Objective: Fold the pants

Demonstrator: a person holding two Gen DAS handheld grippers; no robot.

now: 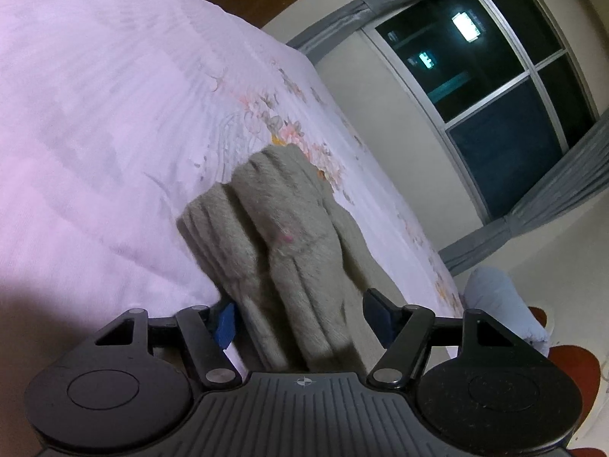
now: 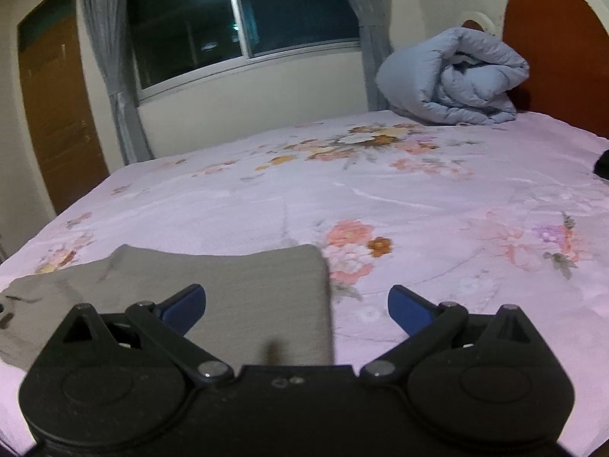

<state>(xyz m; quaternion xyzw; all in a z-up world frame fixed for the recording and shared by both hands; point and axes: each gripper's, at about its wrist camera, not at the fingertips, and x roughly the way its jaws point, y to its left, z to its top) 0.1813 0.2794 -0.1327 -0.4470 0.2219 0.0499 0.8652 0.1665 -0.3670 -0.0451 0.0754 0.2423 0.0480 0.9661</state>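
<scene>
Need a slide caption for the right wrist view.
Open right gripper hovers over the corner of grey pants on a floral bedsheet.

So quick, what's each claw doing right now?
Left gripper: open, bunched grey pants between its fingers, no clear grip.
Right gripper: open, holding nothing, over the pants' edge.

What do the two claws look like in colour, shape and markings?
Both claws are black plastic: round discs either side of a central body, with hinged link arms and silver pivot pins. The left claw has a ribbed body with a small crosshair mark; the right claw is plain. Fingertips are blue.
</scene>
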